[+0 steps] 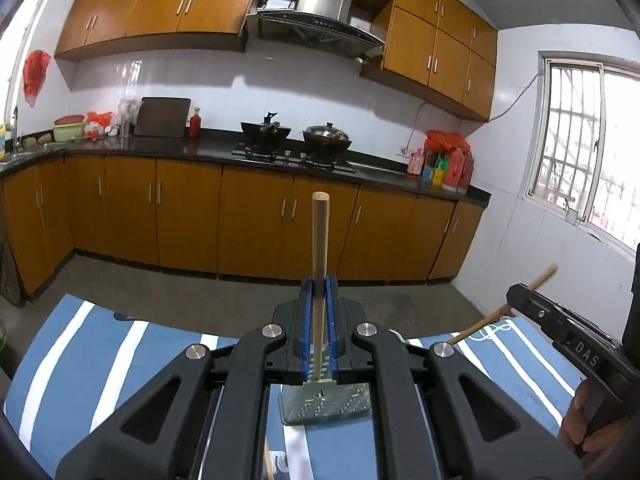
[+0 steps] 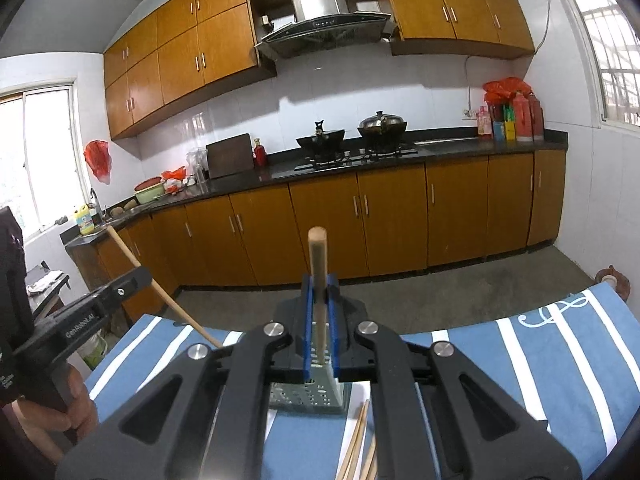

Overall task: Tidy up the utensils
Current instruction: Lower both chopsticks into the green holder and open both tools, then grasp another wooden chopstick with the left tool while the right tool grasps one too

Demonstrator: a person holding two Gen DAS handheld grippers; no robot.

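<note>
My left gripper (image 1: 319, 286) is shut on a wooden stick (image 1: 320, 240) that points forward and up, its lower end reaching down to a perforated metal utensil holder (image 1: 326, 404) on the blue striped table. My right gripper (image 2: 320, 286) is shut on another wooden stick (image 2: 318, 264), its lower end in the perforated holder (image 2: 308, 398). The right gripper also shows in the left wrist view (image 1: 520, 294), gripping its stick (image 1: 486, 322). The left gripper shows in the right wrist view (image 2: 134, 280) with its stick (image 2: 160, 288). Loose chopsticks (image 2: 356, 446) lie beside the holder.
The table has a blue cloth with white stripes (image 2: 540, 360). Beyond it is bare floor (image 1: 200, 300), then wooden cabinets and a black counter (image 1: 180, 148) with two woks on a stove (image 1: 296, 138). Windows are on the side walls.
</note>
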